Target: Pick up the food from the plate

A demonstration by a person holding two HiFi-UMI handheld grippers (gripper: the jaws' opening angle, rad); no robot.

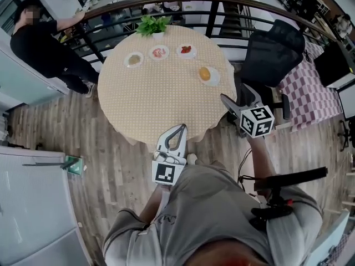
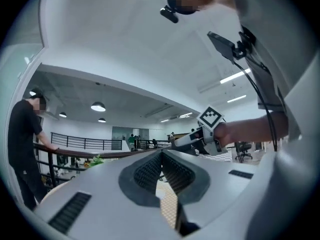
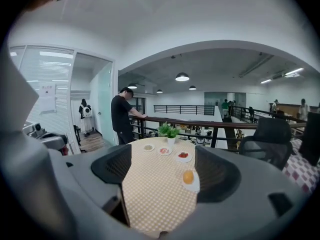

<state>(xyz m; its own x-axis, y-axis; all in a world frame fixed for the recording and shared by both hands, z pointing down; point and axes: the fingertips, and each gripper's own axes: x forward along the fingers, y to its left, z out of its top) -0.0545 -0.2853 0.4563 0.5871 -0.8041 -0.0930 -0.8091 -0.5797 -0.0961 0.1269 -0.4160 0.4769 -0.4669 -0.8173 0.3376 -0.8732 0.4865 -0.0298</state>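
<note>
The orange food (image 1: 204, 73) looked light, soft and apt to roll; its sides suited a gentle pinch. The right gripper (image 1: 236, 96) stood wide and empty, the left gripper (image 1: 178, 131) closed.

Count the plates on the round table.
4. The left plate, middle plate and right plate form a row at the far edge by the potted plant; the fourth plate, with orange food, lies nearer, on the right. None seems hidden.

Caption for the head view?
Shut left gripper, open right gripper near round beige-checked table holding four small white food plates.
</note>
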